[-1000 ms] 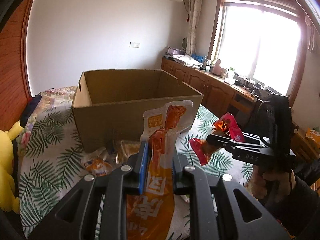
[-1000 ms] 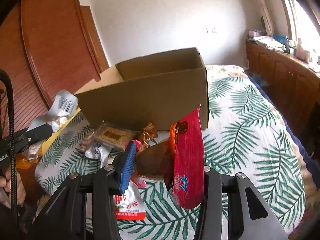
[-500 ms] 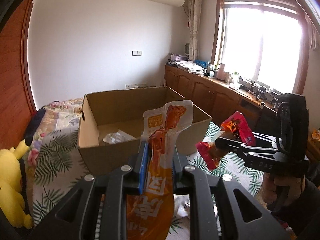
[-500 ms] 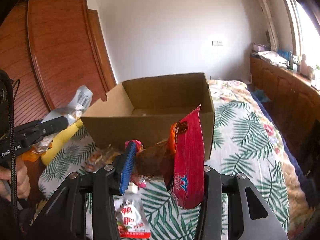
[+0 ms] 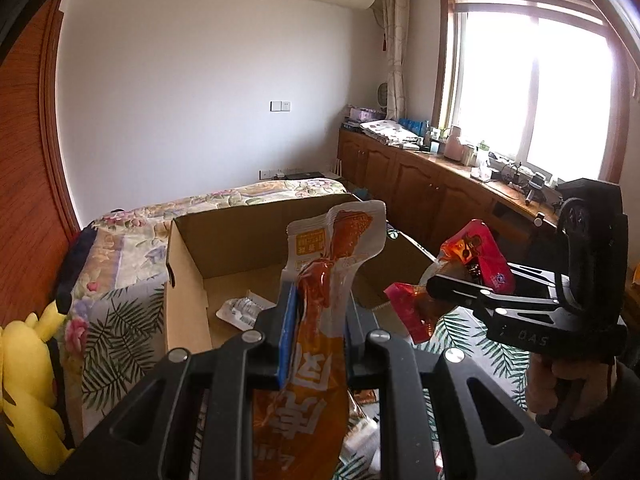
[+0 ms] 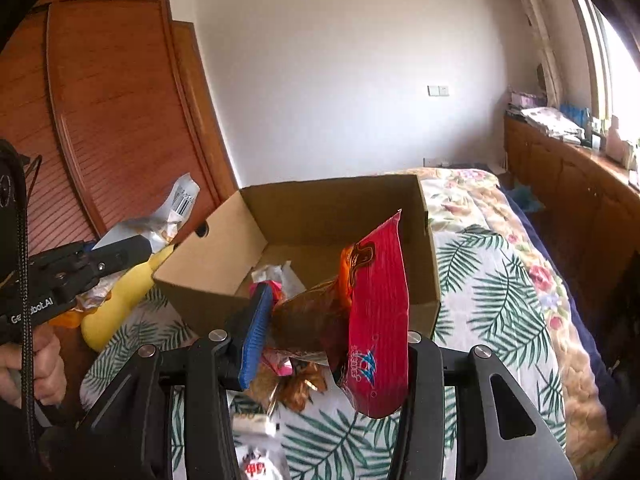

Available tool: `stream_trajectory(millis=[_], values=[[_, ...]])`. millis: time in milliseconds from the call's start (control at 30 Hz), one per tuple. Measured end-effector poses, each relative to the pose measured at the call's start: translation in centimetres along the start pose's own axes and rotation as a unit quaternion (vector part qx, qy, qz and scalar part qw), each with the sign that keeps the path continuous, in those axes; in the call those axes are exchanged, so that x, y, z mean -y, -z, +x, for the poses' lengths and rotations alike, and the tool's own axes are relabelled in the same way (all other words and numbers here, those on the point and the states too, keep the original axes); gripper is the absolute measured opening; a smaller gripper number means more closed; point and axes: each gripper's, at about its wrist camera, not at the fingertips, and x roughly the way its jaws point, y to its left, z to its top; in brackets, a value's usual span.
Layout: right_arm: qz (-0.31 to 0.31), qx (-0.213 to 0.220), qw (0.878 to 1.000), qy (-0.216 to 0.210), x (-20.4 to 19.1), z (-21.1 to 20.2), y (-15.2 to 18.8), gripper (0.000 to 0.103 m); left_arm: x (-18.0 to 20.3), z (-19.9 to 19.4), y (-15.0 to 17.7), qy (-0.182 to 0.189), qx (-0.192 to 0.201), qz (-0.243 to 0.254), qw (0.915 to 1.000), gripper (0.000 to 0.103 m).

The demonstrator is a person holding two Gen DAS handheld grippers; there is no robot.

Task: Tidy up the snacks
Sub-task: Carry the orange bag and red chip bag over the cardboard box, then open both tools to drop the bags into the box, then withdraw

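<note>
Snacks are held above the near edge of the box (image 5: 188, 276): the left gripper (image 5: 316, 320) clamps an orange packet (image 5: 320, 308), and the right gripper (image 6: 332, 332) clamps a red packet (image 6: 378, 320). A white packet (image 5: 240, 310) lies inside the box, and loose packets (image 6: 256, 464) lie on the bed in front of the box.

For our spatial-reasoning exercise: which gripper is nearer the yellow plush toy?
Left. The left gripper hangs near the yellow plush toy; the right gripper is farther off, facing the box.
</note>
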Motion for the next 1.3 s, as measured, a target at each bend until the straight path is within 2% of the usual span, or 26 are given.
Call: stream_trajectory(millis=[300, 633, 900, 1000, 1300], values=[[0.034, -0.024, 0.999, -0.004, 1.1, 3.3, -1.9, 0.044, -0.7, 3.6, -2.1, -0.011, -0.033, -0.007, 0.9994, 0.017], [0.059, -0.036, 0.998, -0.005, 1.9, 5.2, -2.4, 0.044, -2.3, 7.3, -0.7, -0.026, -0.070, -0.027, 0.9968, 0.017], [0.065, -0.040, 0.997, -0.005, 1.9, 5.8, -2.5, 0.044, -2.8, 7.8, -0.1, -0.025, -0.078, -0.040, 0.9959, 0.022], [0.069, -0.044, 0.997, -0.003, 1.8, 6.3, -2.6, 0.043, -2.8, 7.8, -0.1, -0.029, -0.079, -0.036, 0.9958, 0.028], [0.073, -0.067, 0.995, 0.005, 1.6, 8.1, -2.5, 0.045, -3.1, 8.3, -0.5, -0.036, -0.084, -0.026, 0.9955, 0.029]])
